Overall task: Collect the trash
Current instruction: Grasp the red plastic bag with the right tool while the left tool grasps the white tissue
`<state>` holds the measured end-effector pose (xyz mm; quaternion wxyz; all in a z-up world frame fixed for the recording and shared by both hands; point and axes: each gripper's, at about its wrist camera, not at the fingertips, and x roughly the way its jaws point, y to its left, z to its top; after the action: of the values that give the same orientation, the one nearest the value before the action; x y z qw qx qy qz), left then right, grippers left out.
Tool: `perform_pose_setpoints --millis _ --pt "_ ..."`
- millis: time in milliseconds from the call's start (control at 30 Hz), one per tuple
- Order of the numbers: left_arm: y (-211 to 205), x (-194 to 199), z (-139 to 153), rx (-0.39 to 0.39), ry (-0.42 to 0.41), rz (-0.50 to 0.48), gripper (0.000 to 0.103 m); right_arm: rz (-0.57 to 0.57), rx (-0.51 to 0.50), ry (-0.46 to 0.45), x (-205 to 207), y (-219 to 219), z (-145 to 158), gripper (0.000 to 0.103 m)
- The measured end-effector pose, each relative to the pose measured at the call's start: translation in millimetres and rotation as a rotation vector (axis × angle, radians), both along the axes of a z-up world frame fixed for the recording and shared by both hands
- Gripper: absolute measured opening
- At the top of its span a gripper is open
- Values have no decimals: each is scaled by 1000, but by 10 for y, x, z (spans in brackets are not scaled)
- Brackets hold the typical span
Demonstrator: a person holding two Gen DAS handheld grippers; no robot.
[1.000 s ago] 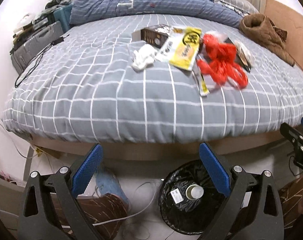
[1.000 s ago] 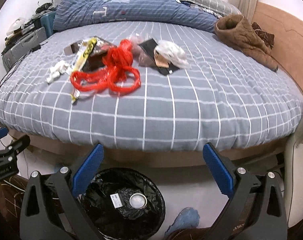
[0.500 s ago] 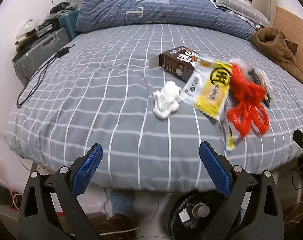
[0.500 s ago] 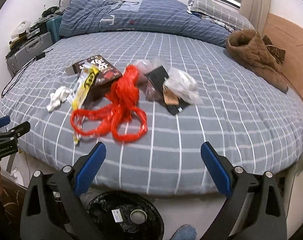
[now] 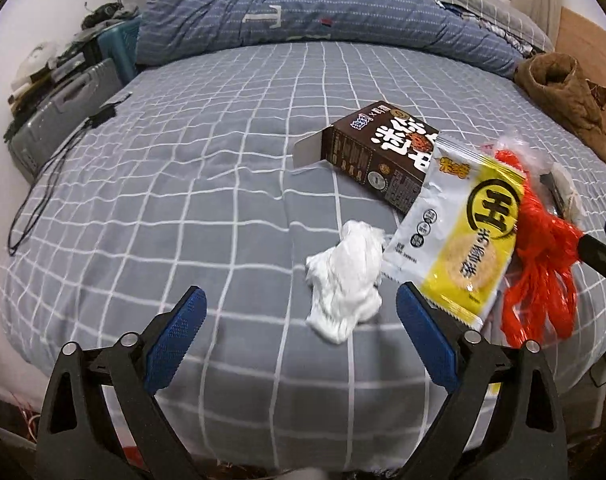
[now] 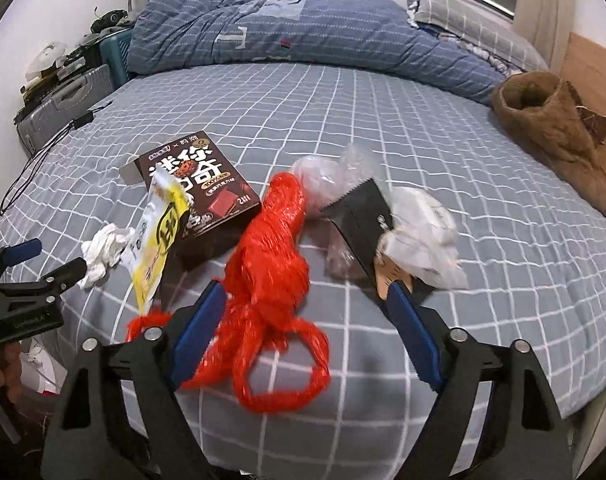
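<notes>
Left gripper (image 5: 301, 316) fingers wide, empty | right gripper (image 6: 307, 312) wide, empty | crumpled tissue (image 5: 345, 280) likely first: straddle, press into bed (image 5: 183, 184), pinch.

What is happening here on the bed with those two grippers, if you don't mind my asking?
A person is collecting trash from the bed with a gripper in each hand. The left gripper is open, near the crumpled white tissue. The right gripper is open over the red plastic twine. The chocolate box and yellow snack packet lie untouched; nothing is held yet.
</notes>
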<state>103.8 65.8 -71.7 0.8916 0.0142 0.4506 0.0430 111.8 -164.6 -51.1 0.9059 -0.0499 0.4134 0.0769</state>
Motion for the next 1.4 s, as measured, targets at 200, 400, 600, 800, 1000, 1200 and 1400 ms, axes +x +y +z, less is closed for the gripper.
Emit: perform_pose_setpoints --millis 200,400,600,800,1000,1200,1400 --pt "14 216 -128 -23 30 -14 79 37 7 40 193 111 -164 65" --pt "-20 304 -228 -45 65 -46 55 60 19 90 309 168 -341 41" --pt "-68 333 -292 -36 83 -52 42 59 -2 96 323 183 -444 37" --pt "-82 311 -259 -37 83 -35 33 49 10 94 327 163 -436 35" --pt "-59 218 -179 -47 71 -25 28 42 15 78 259 131 -350 35" --pt "-96 96 -40 -49 50 -29 23 22 38 65 182 69 -239 35" --pt "-151 2 84 -43 33 -45 23 7 36 45 94 14 -114 35"
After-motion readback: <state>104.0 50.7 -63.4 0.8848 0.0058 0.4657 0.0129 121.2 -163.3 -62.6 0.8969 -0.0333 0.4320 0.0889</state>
